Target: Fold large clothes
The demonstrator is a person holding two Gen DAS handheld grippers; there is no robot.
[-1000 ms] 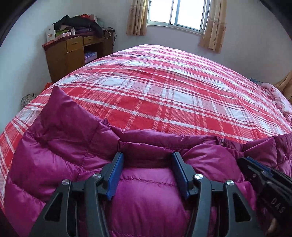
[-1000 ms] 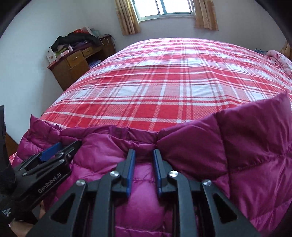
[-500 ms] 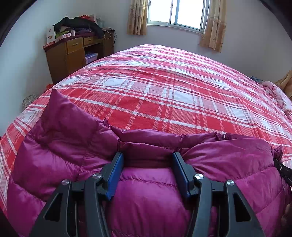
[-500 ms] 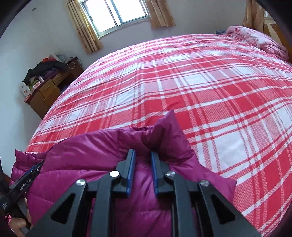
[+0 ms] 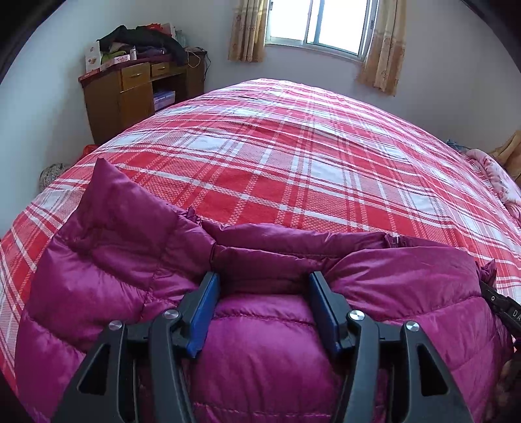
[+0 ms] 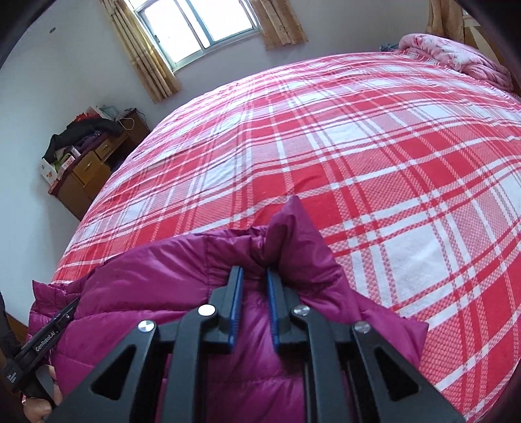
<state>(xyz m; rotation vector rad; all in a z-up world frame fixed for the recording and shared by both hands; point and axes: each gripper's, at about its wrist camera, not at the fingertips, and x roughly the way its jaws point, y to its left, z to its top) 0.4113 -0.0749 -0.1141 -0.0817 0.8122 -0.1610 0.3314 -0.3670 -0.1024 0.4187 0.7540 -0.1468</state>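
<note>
A magenta quilted down jacket (image 5: pixel 123 260) lies at the near edge of a bed with a red and white plaid cover (image 5: pixel 309 162). My left gripper (image 5: pixel 263 286) is shut on a thick bunch of the jacket, its blue pads pressed against both sides of the padding. My right gripper (image 6: pixel 254 283) is shut on a narrower fold of the jacket (image 6: pixel 156 279), with a pointed corner of fabric standing up just past its tips. The right gripper also shows at the right edge of the left wrist view (image 5: pixel 501 306). The left gripper shows at the lower left of the right wrist view (image 6: pixel 49 338).
A wooden cabinet (image 5: pixel 130 91) piled with clothes and boxes stands at the far left wall. A window with tan curtains (image 5: pixel 319 26) is behind the bed. A pink floral quilt (image 6: pixel 456 55) is bunched at the far right of the bed.
My right gripper has swung away to the right with its fold of the jacket, spreading the garment sideways. The left gripper has stayed in place, holding its bunch.
</note>
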